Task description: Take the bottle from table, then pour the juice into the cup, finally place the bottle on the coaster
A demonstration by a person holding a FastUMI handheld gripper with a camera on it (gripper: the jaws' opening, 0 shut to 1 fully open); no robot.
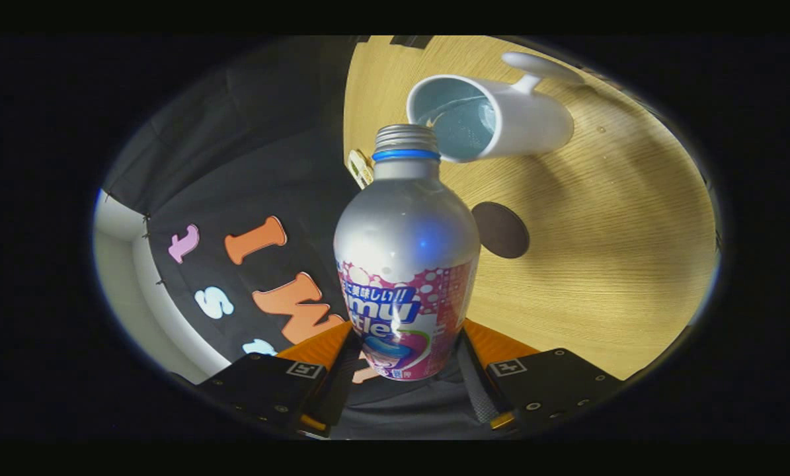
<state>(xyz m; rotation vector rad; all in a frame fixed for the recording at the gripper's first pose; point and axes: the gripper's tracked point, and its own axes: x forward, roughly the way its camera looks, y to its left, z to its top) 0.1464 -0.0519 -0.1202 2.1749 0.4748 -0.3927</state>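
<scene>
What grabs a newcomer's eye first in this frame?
The silver bottle, held between the gripper fingers, its uncapped mouth tipped toward the white cup just beyond. Next, the dark round coaster on the wooden table, beside the bottle's shoulder and nearer than the cup.

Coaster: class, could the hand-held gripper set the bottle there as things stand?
Probably yes: the hand-held gripper holds the bottle, and the coaster lies bare on the table, apart from the cup.
</scene>
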